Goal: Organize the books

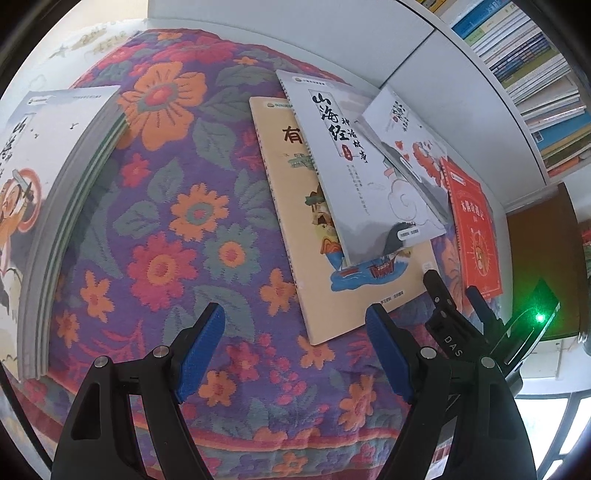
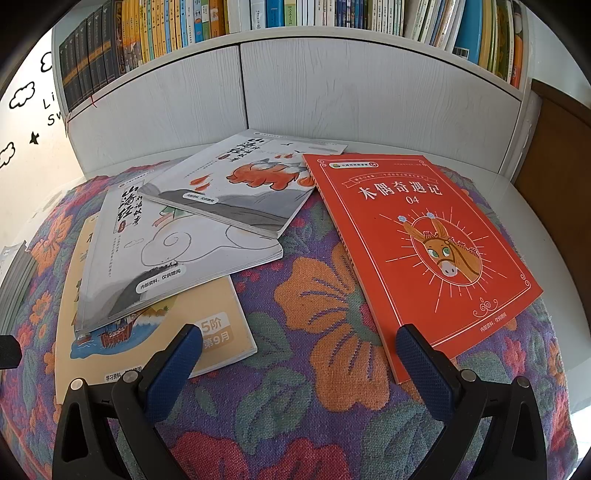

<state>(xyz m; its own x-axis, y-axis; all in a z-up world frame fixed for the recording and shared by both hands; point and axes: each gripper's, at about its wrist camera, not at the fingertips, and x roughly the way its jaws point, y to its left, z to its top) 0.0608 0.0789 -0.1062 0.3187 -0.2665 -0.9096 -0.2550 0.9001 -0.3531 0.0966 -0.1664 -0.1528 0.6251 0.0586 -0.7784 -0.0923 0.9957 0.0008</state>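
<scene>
A red book with a donkey picture lies flat on the flowered cloth; it also shows in the left wrist view. Left of it, two grey-white books overlap on a beige book. The same pile shows in the left wrist view. A neat stack of books lies at the far left. My right gripper is open and empty, its right finger at the red book's near corner. My left gripper is open and empty above the cloth.
A white bookcase with a full shelf of upright books stands behind the table. A brown board stands at the right. The right gripper's body shows in the left wrist view.
</scene>
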